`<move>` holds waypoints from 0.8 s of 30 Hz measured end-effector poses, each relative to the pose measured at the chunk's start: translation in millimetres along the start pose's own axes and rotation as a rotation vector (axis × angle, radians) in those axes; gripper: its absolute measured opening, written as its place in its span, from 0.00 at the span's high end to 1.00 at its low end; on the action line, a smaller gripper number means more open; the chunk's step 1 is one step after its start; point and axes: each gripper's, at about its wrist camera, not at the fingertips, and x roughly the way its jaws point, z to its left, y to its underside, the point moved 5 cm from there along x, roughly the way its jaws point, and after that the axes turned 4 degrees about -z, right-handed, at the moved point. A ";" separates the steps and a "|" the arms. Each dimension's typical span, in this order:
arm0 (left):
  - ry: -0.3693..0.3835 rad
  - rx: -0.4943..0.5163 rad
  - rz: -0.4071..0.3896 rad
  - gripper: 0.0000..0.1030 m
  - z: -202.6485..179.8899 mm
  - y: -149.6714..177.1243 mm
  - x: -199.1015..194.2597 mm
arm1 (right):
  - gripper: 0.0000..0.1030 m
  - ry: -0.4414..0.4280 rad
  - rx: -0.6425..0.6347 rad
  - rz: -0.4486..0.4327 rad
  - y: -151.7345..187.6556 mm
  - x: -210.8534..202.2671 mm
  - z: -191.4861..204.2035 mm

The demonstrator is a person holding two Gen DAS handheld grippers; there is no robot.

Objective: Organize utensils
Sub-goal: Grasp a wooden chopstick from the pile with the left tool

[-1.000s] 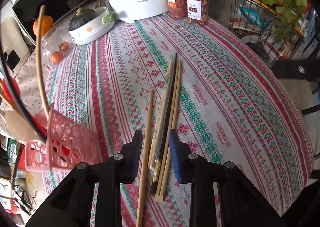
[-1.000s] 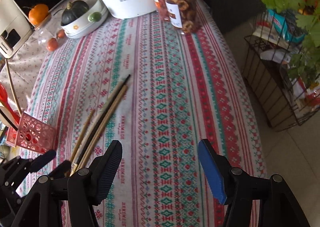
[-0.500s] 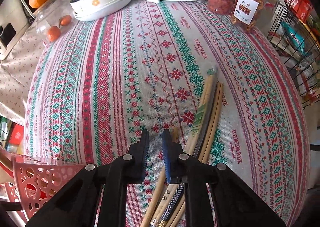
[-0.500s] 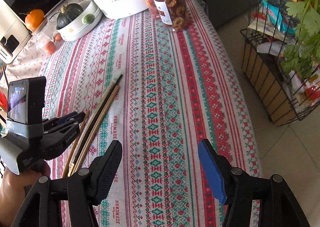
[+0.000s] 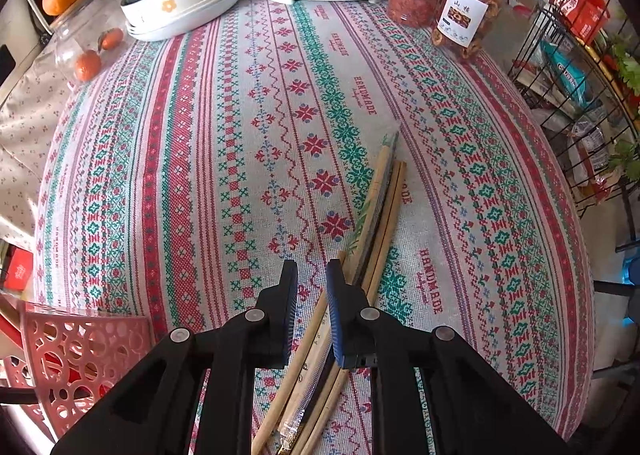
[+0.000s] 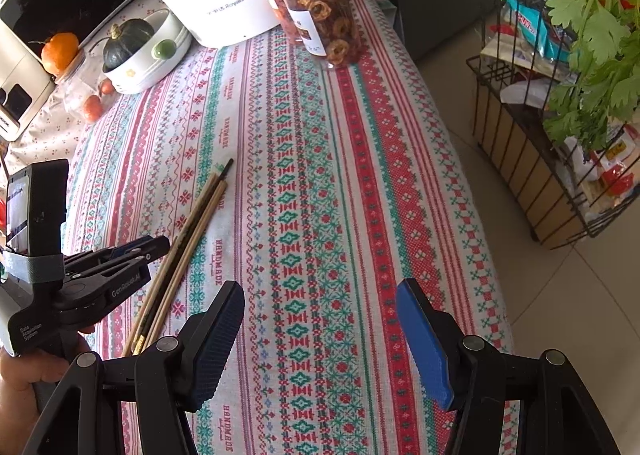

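I see the white dish [image 5: 176, 11] holding a dark squash, two lidded jars [image 6: 326, 11] of dried snacks, and the red basket [image 5: 80, 351] at the table's left edge. My left gripper [image 5: 311, 311] is opening, one chopstick [image 5: 308, 339] seemingly between its pads; the remaining chopsticks [image 6: 188, 243] lie alongside. My right gripper [image 6: 320, 339] gapes empty above bare tablecloth [image 6: 320, 175].

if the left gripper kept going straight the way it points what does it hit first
Probably the single pale wooden chopstick lying between the left gripper jaws as they open slightly, on the red-and-green patterned tablecloth; depth is unclear.
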 end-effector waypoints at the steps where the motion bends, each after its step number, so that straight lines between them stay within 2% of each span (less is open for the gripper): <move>1: -0.002 0.005 0.005 0.85 -0.1 0.4 0.7 | 0.34 0.000 0.002 0.001 0.2 0.1 0.0; 7: -0.043 0.025 0.022 0.84 4.8 5.2 2.2 | 0.34 0.001 -0.006 0.004 0.8 1.2 2.1; 11: -0.002 0.042 0.033 0.85 3.4 9.7 -0.9 | 0.34 0.002 -0.004 0.005 -0.2 1.9 0.7; 15: -0.012 0.096 0.035 0.85 -5.5 13.3 -2.4 | 0.34 0.005 -0.007 0.005 -0.7 2.7 0.5; 20: 0.037 0.107 0.086 0.85 -12.0 16.7 3.8 | 0.34 0.008 -0.009 0.013 0.0 5.3 1.1; 24: 0.017 0.120 0.053 0.84 -12.5 12.8 1.1 | 0.34 0.009 -0.010 0.013 -0.3 5.4 0.3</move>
